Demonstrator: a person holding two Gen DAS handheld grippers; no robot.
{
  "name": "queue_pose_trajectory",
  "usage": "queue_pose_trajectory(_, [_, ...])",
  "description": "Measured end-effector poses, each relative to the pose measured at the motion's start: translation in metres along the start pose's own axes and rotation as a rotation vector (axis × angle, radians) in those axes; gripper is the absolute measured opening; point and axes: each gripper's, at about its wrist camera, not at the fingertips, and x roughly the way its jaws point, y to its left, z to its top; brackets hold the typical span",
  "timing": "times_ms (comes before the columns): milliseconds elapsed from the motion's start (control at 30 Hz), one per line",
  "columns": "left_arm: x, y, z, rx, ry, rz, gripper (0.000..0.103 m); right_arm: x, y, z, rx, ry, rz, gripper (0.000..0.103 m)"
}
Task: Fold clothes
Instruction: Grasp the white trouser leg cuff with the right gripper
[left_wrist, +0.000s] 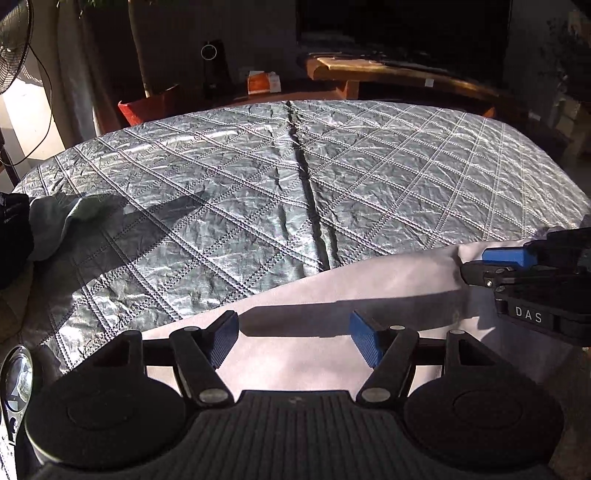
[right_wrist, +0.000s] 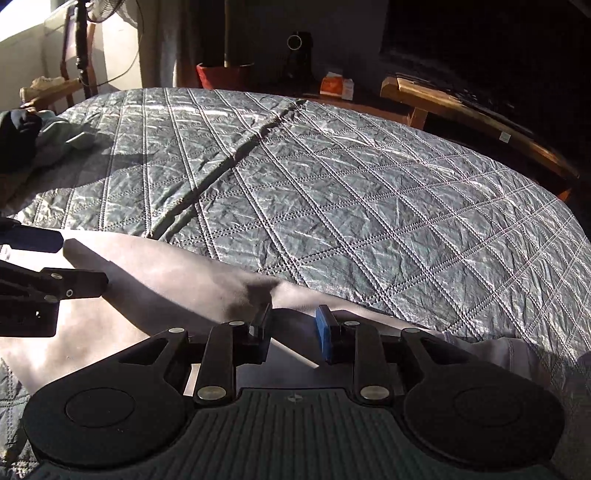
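Observation:
A pale pinkish-white garment (left_wrist: 332, 291) lies flat along the near edge of a grey quilted bed (left_wrist: 258, 177). It also shows in the right wrist view (right_wrist: 166, 280). My left gripper (left_wrist: 293, 334) is open just above the garment, its blue pads apart, holding nothing. My right gripper (right_wrist: 293, 326) is open with its jaws a small gap apart over the garment's far edge, where the cloth bunches slightly. The right gripper shows at the right in the left wrist view (left_wrist: 491, 266); the left gripper shows at the left in the right wrist view (right_wrist: 66, 262).
A pile of dark and pale green clothes (left_wrist: 40, 225) sits at the bed's left edge, also in the right wrist view (right_wrist: 44, 136). A crease (left_wrist: 306, 177) runs down the quilt. Beyond the bed stand a red pot (left_wrist: 147, 105), a wooden bench (left_wrist: 399, 77) and a fan (left_wrist: 14, 44).

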Motion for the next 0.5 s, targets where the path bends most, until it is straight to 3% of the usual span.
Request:
queue_pose_trajectory(67, [0.004, 0.002, -0.003, 0.005, 0.028, 0.025, 0.064, -0.002, 0.003, 0.001, -0.012, -0.019, 0.031, 0.035])
queue_pose_trajectory(200, [0.011, 0.014, -0.004, -0.049, 0.062, 0.036, 0.084, 0.004, -0.003, 0.001, -0.024, 0.051, -0.001, 0.056])
queue_pose_trajectory(300, [0.011, 0.021, -0.005, -0.074, 0.069, 0.040, 0.084, -0.013, -0.030, -0.001, 0.010, 0.060, -0.038, 0.052])
queue_pose_trajectory(400, [0.011, 0.023, -0.006, -0.057, 0.069, 0.075, 0.085, -0.047, -0.099, -0.016, 0.272, 0.047, -0.070, 0.055])
queue_pose_trajectory(500, [0.011, 0.023, -0.006, -0.054, 0.070, 0.077, 0.086, -0.064, -0.164, -0.051, 0.585, 0.106, 0.000, 0.057])
